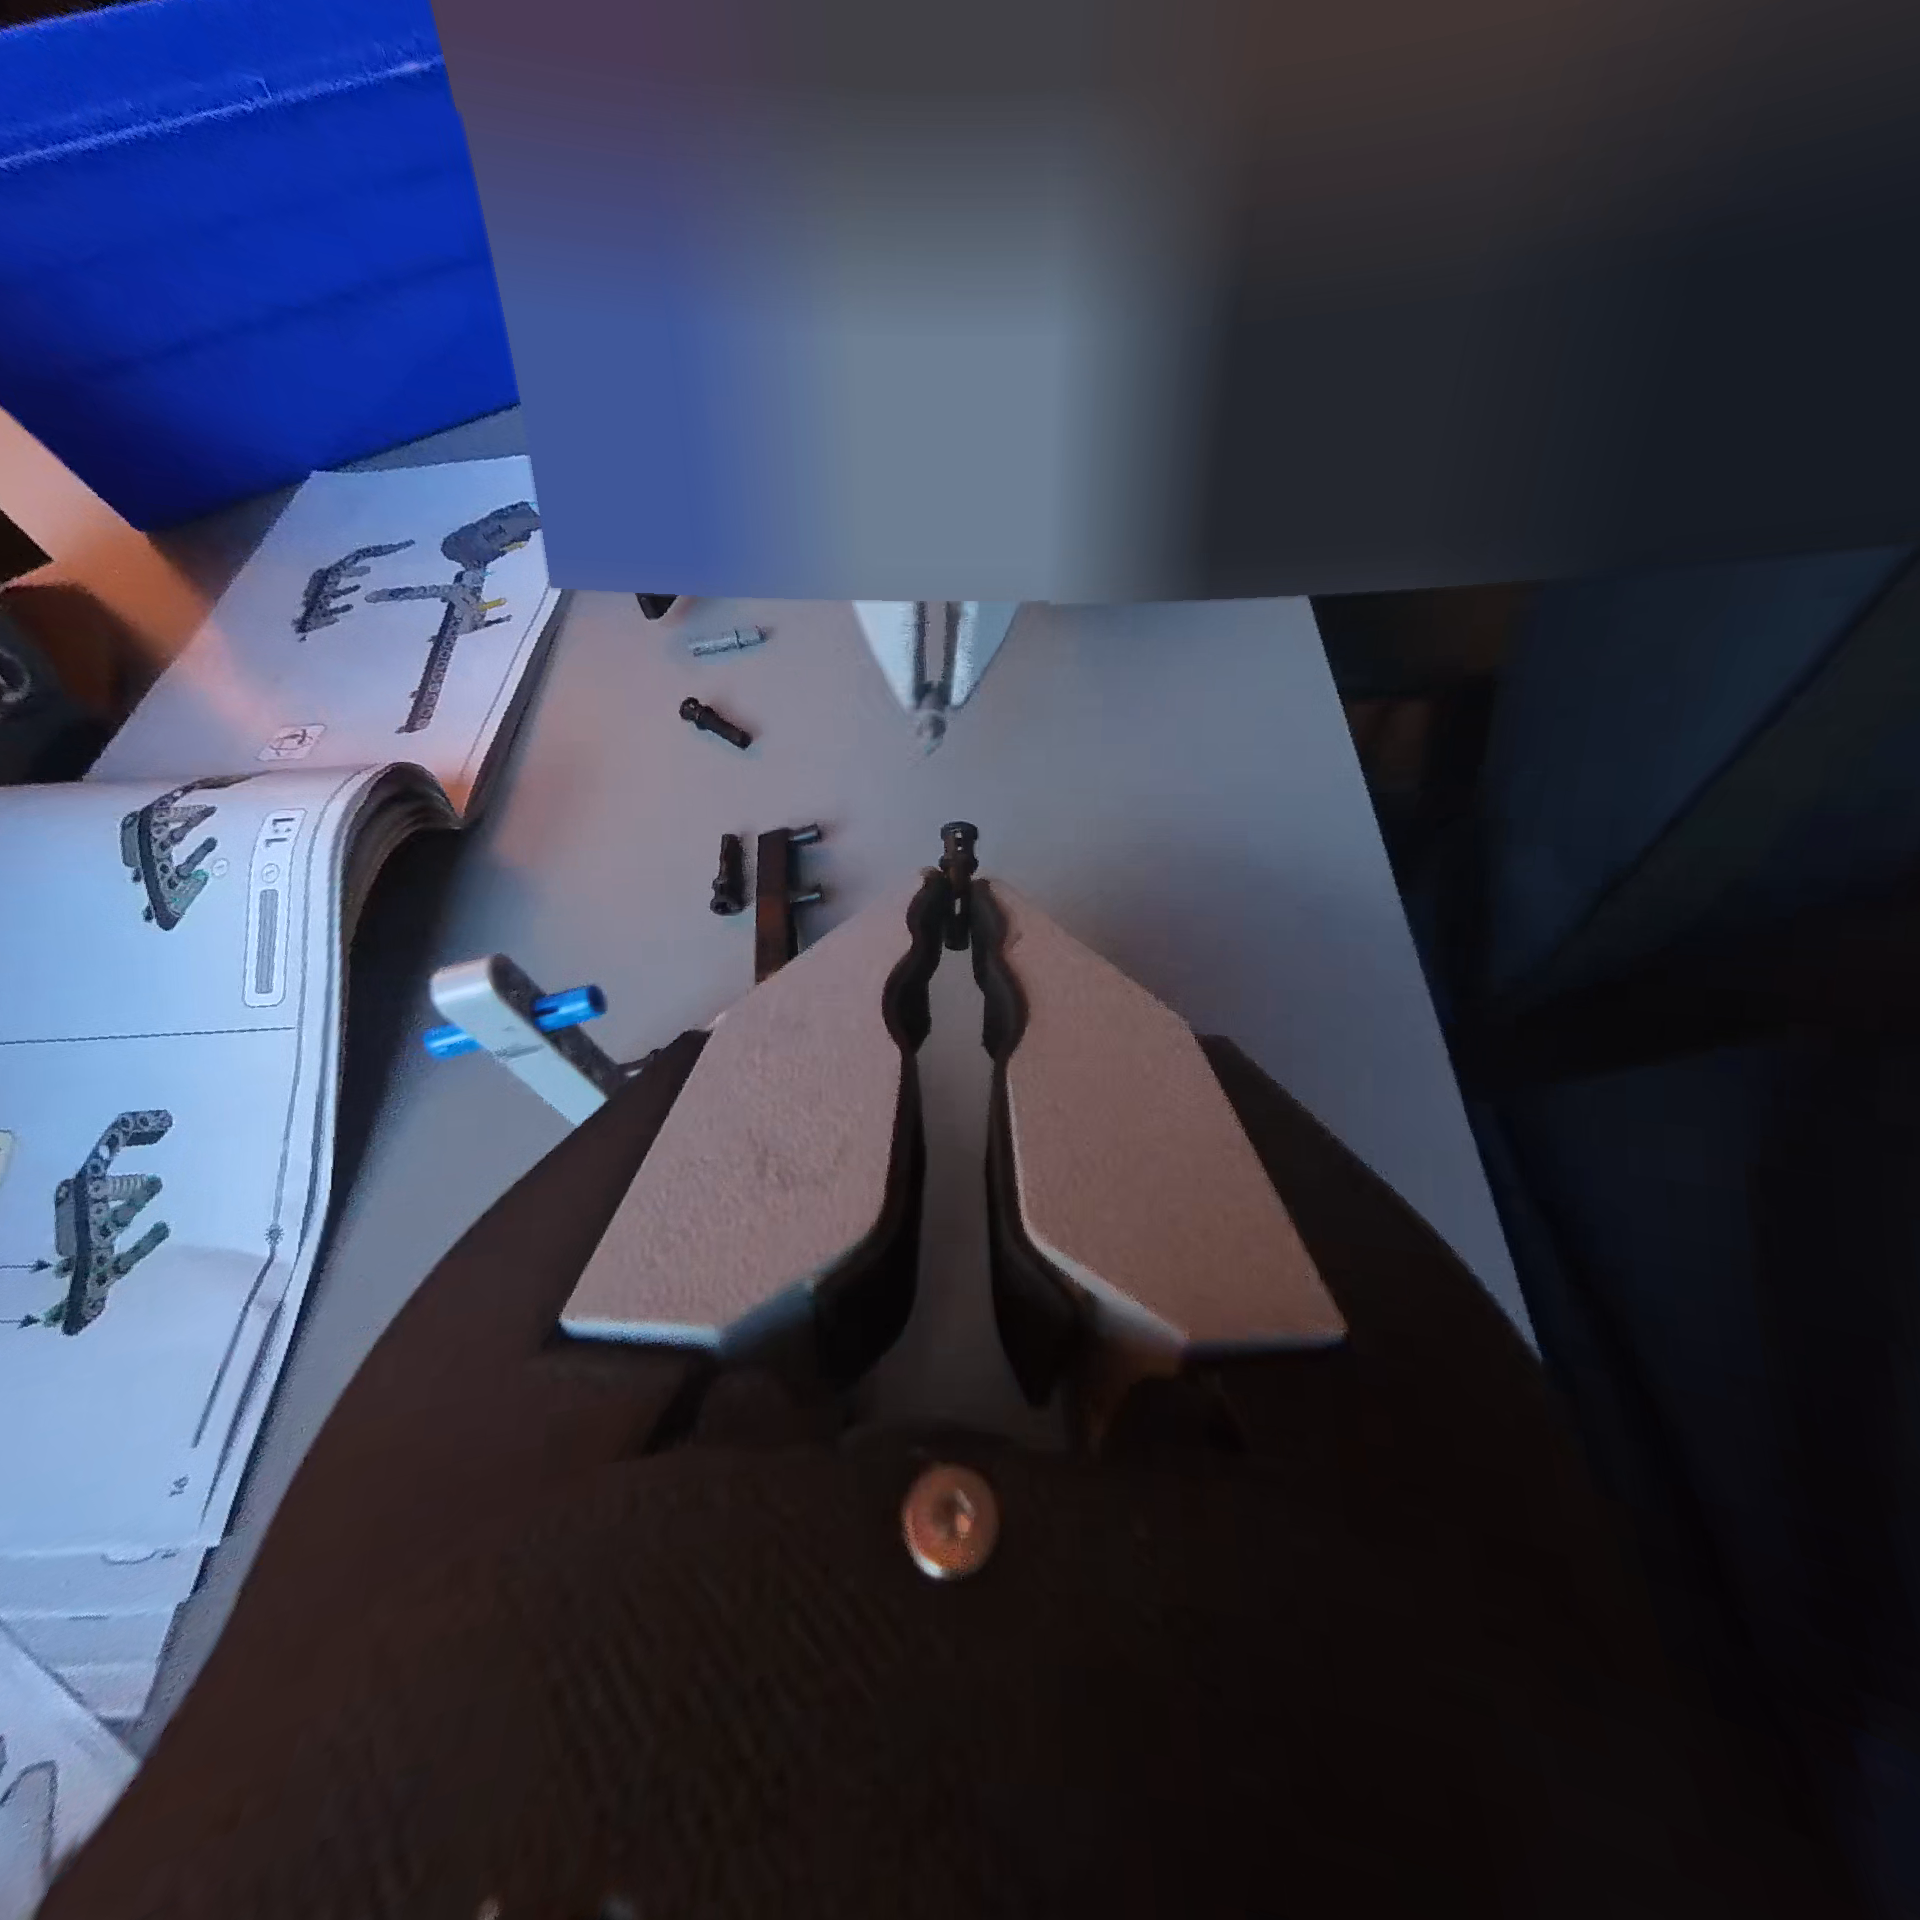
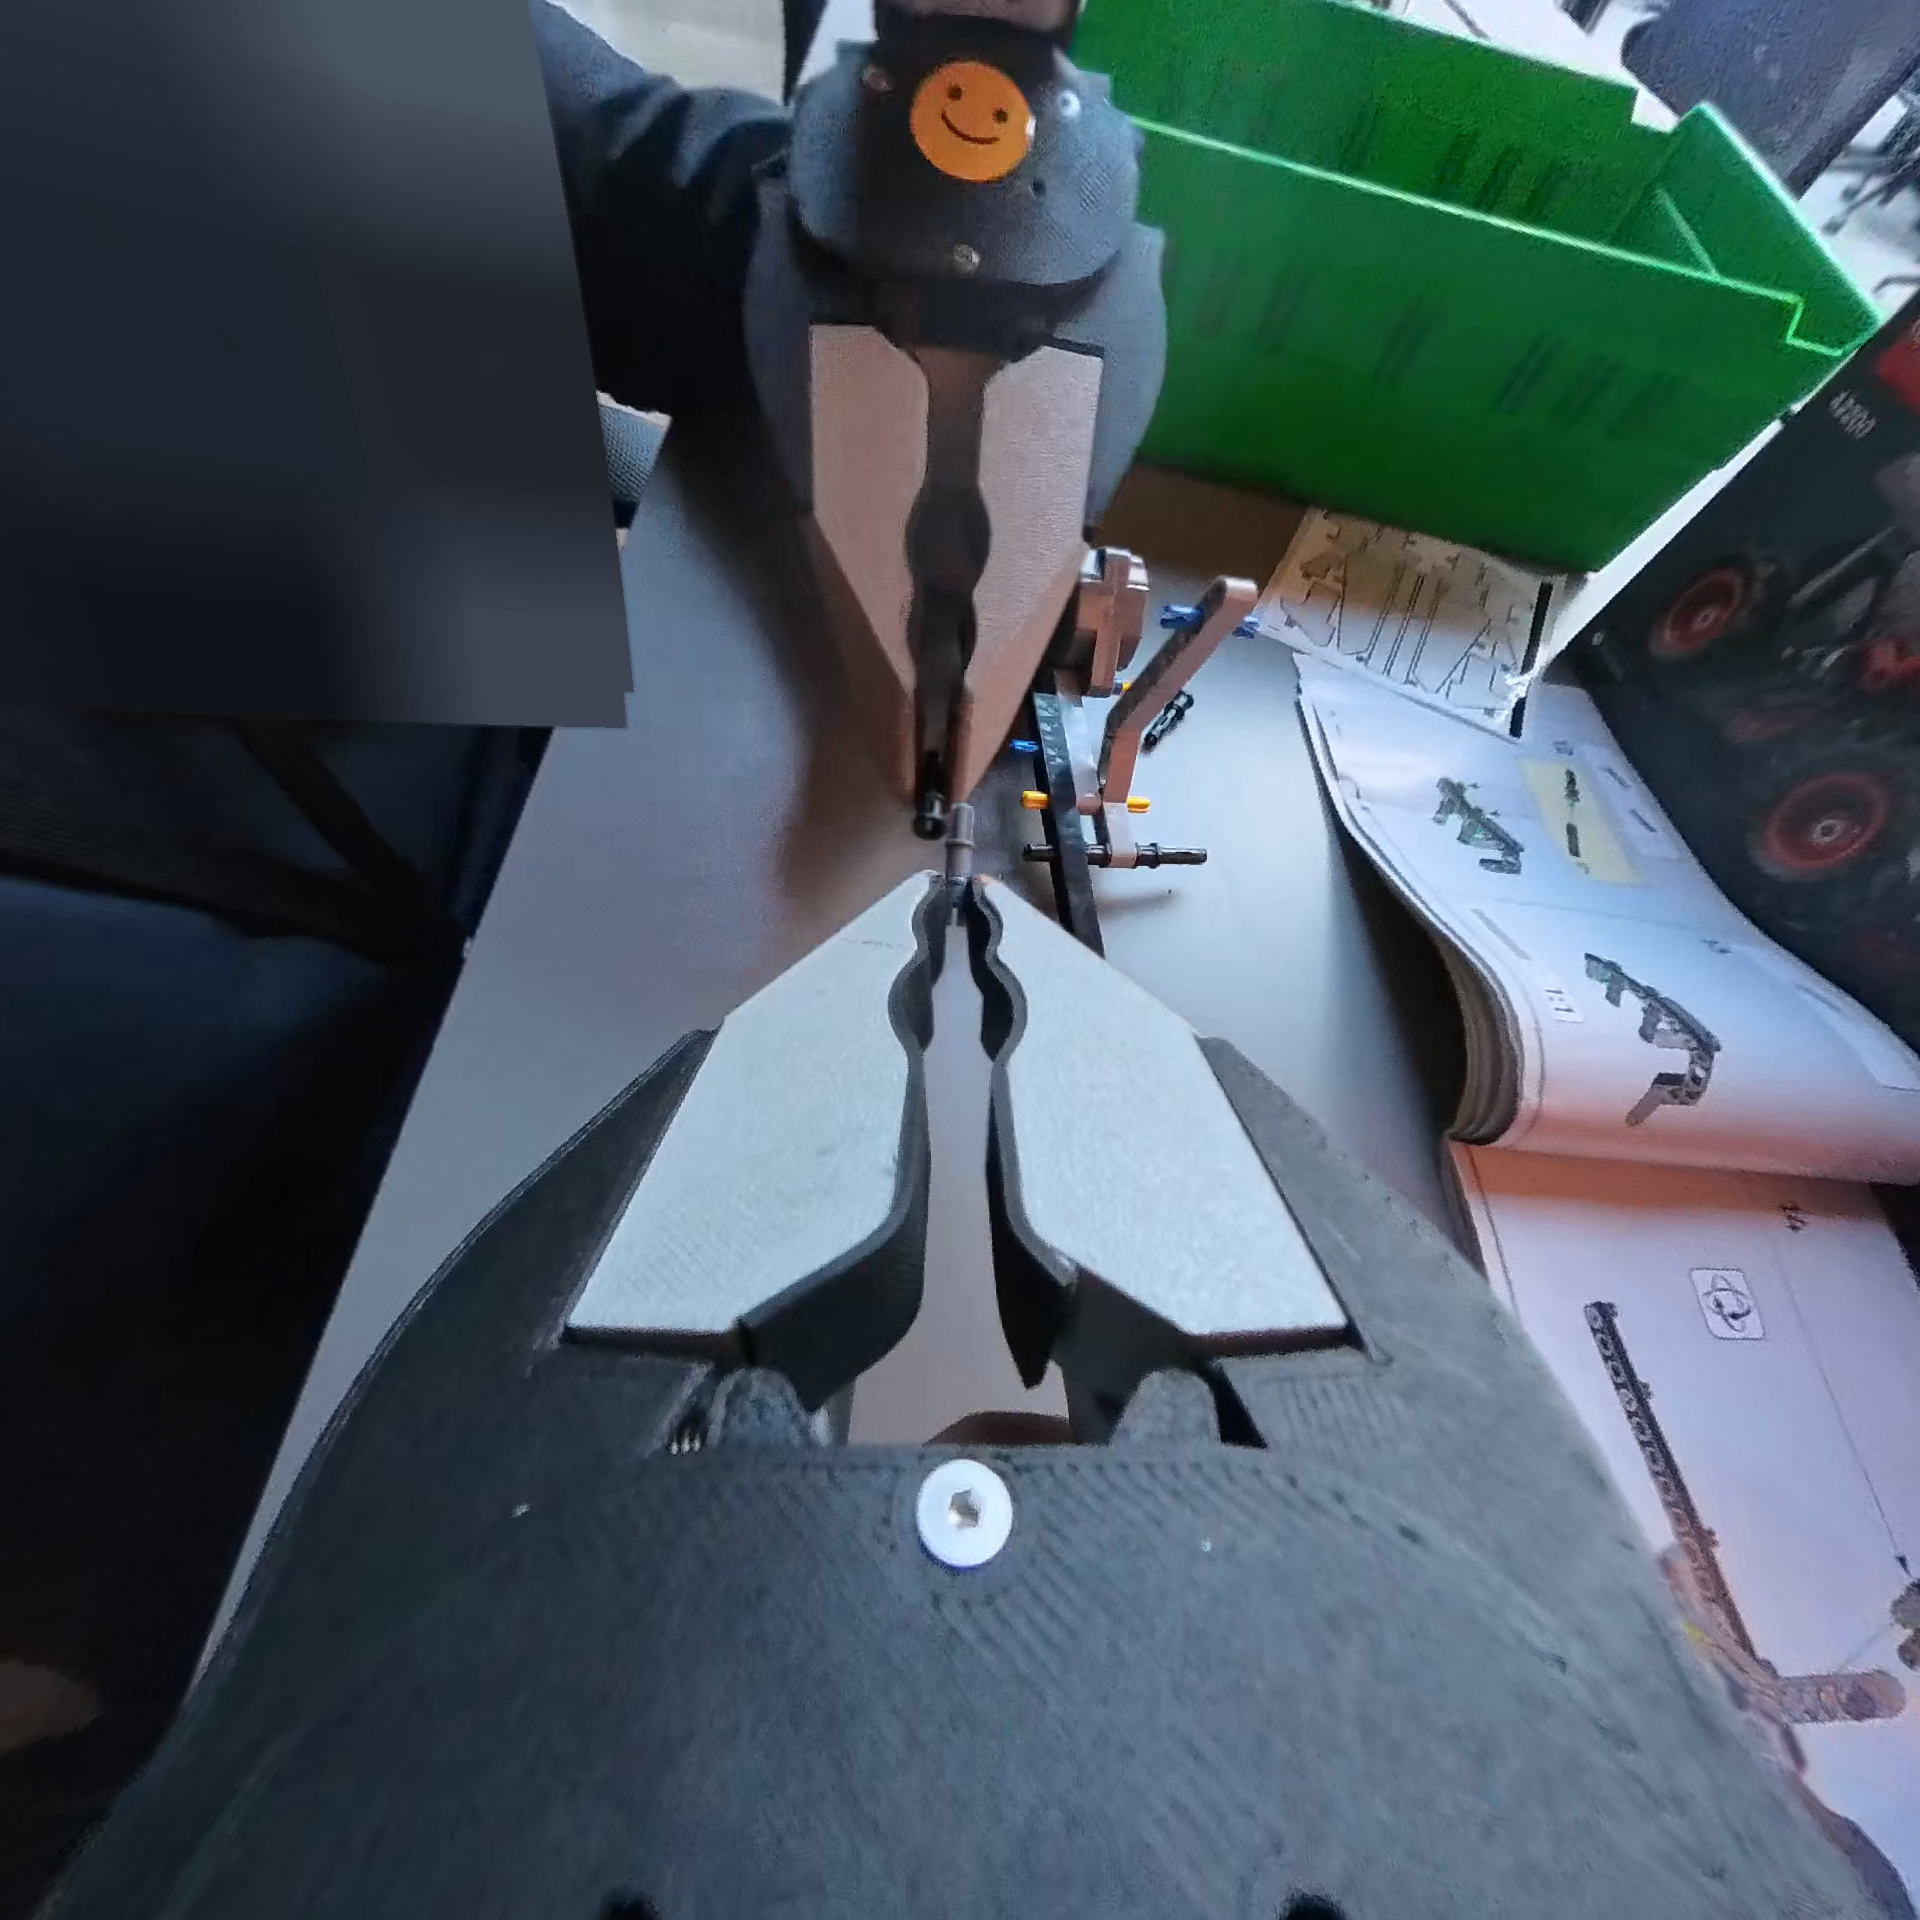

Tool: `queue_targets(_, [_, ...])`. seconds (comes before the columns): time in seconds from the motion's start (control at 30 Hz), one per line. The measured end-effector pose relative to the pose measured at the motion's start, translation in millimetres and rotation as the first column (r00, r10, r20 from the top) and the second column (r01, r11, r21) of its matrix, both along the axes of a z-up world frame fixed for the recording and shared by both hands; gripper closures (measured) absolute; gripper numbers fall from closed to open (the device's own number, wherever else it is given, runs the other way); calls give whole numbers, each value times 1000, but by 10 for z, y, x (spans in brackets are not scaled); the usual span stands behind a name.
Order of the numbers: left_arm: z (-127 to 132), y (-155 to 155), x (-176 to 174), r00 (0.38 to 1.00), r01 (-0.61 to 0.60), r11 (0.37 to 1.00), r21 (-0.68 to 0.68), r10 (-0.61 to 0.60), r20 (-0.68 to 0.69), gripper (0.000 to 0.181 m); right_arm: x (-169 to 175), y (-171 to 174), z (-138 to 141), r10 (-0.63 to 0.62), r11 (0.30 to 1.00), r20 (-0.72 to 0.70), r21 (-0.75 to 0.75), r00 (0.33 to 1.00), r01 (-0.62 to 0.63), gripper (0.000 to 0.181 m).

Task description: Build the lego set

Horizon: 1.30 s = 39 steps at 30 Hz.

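Observation:
My left gripper (image 1: 954, 902) is shut on a small black pin (image 1: 958, 857) that sticks out past its tips. My right gripper (image 2: 958, 889) is shut on a small grey pin (image 2: 958, 836). The two grippers face each other above the table. In the right wrist view the left gripper (image 2: 940, 774) points toward me, and its black pin (image 2: 928, 812) sits just left of the grey pin's end, very close. The right gripper (image 1: 928, 707) shows far off in the left wrist view. A partly built assembly of beams (image 2: 1101, 727) lies just right of the pins.
Loose black pins (image 1: 715, 722) (image 1: 727, 873), a black beam with pins (image 1: 781, 899), a grey pin (image 1: 727, 639) and a grey beam with blue pins (image 1: 514, 1013) lie on the table. An open instruction booklet (image 2: 1621, 935), a green bin (image 2: 1455, 312), a blue bin (image 1: 239, 260) and the set's box (image 2: 1808, 748) surround them. Less than 4 cm separates the two grippers' tips.

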State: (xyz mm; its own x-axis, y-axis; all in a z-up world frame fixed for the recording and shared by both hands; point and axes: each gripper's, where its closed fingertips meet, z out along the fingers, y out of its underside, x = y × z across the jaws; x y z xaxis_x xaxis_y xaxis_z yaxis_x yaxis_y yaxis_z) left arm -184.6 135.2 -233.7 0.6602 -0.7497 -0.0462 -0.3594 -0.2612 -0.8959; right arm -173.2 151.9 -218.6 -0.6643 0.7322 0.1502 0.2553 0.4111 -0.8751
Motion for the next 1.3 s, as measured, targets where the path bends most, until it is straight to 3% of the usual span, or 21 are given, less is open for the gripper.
queue_targets(0.17, [186, 6, -17, 992, 13, 999, 52, -19, 121, 180, 25, -21, 21, -5, 999, -17, 43, 1000, 6, 181])
queue_targets(1.0, [197, -22, 25, 996, 36, 993, 112, -45, 80, 180, 29, -55, 18, 9, 1000, -4, 16, 1000, -9, 181])
queue_targets(1.3, [518, -68, 43, 917, 68, 993, 96, -100, 385, 179, 68, -53, 223, 25, 994, -32, -101, 999, -29, 181])
